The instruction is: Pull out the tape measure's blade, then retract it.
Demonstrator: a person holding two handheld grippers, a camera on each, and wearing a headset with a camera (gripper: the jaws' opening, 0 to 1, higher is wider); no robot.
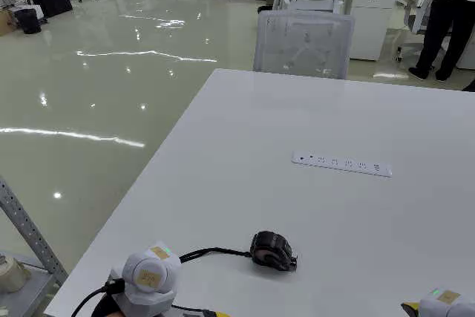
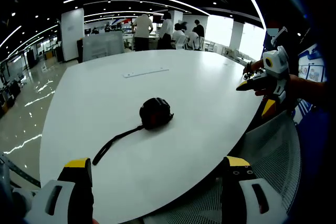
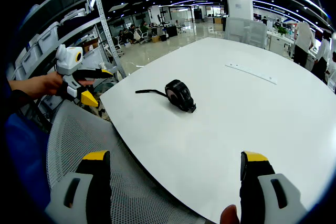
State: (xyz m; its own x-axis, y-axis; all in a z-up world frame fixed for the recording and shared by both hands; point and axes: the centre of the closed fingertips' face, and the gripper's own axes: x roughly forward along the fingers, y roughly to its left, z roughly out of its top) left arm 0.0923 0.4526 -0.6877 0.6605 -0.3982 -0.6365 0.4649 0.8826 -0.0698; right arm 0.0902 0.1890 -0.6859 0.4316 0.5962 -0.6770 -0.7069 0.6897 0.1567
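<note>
My left claw (image 2: 157, 163) is wide open, its two jaws far apart. My right claw (image 3: 176, 156) is wide open too. I hold both low and well apart, one on each side. My left hand (image 3: 37, 85) is wrapped round the back of the left claw.

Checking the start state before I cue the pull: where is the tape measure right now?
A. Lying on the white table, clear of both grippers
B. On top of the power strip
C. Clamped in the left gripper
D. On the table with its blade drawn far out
A: the tape measure lies on the table with its strap trailing and no blade drawn out. The left gripper and right gripper are both open, short of it.
</note>
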